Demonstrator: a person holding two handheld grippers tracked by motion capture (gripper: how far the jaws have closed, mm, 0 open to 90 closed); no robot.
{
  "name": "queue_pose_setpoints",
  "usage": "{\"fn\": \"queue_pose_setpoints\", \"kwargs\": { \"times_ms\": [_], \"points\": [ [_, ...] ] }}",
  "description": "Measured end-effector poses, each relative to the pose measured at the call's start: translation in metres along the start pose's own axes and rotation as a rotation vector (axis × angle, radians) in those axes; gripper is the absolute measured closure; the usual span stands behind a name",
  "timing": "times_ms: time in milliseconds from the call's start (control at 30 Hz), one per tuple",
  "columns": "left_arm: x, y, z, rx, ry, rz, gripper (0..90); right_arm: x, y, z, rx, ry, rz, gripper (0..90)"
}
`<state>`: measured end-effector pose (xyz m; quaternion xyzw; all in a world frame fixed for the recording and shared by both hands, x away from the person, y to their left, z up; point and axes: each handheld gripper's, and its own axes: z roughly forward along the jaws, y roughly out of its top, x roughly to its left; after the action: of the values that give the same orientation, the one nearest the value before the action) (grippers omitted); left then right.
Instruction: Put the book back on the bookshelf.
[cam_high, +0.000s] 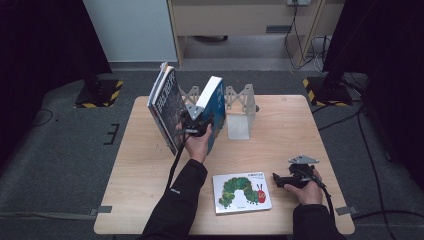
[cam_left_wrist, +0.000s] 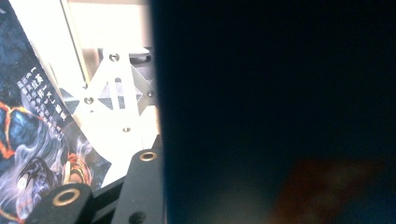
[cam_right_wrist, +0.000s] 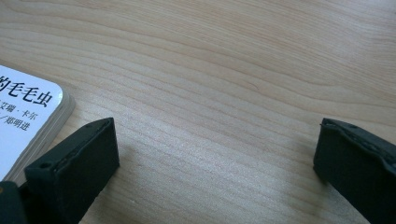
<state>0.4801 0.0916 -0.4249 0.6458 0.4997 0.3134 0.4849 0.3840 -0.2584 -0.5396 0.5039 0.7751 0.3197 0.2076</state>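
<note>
My left gripper (cam_high: 196, 123) is shut on the lower edge of a thick dark blue book (cam_high: 214, 102), which it holds upright and slightly tilted above the table. In the left gripper view that blue book (cam_left_wrist: 280, 112) blocks the right side, with one black finger (cam_left_wrist: 140, 186) pressed against it. Just to the left lean two thinner books with a dark illustrated cover (cam_high: 167, 107) (cam_left_wrist: 32, 140). A caterpillar picture book (cam_high: 241, 192) lies flat near the front edge, and its corner (cam_right_wrist: 23, 121) is in the right gripper view. Just right of it, my right gripper (cam_high: 280, 179) (cam_right_wrist: 215, 140) rests open over bare wood.
A white expandable book rack (cam_high: 239, 114) (cam_left_wrist: 116, 102) stands behind the held book at the back middle of the wooden table (cam_high: 280, 130). Black stand bases with striped tape (cam_high: 97, 94) sit on the floor beyond the table's far corners.
</note>
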Motion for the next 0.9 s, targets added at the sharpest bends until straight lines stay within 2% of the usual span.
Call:
{"fn": "queue_pose_setpoints", "kwargs": {
  "times_ms": [400, 533, 600, 633, 733, 800, 900],
  "points": [
    [-0.001, 0.009, 0.018, 0.013, 0.000, 0.001, 59.0, 0.000, 0.001, 0.001, 0.002, 0.004, -0.002, 0.3],
    [0.002, 0.009, 0.017, 0.020, -0.025, -0.004, 56.7, 0.000, 0.001, 0.001, 0.003, 0.003, -0.001, 0.3],
    [0.003, 0.007, 0.012, 0.014, -0.041, -0.001, 53.8, 0.000, 0.001, 0.001, 0.003, 0.004, -0.001, 0.3],
    [0.003, 0.004, 0.003, 0.007, -0.056, 0.011, 52.3, 0.000, 0.001, 0.001, 0.003, 0.003, -0.001, 0.3],
    [0.004, -0.002, -0.009, -0.004, -0.082, 0.022, 45.9, 0.000, 0.001, 0.001, 0.003, 0.003, 0.000, 0.3],
    [0.005, -0.005, -0.016, 0.006, -0.081, 0.039, 46.0, 0.000, 0.001, 0.001, 0.003, 0.004, -0.001, 0.3],
    [0.009, -0.010, -0.022, 0.022, -0.102, 0.038, 46.9, 0.000, 0.001, 0.001, 0.003, 0.004, -0.001, 0.3]
  ]
}}
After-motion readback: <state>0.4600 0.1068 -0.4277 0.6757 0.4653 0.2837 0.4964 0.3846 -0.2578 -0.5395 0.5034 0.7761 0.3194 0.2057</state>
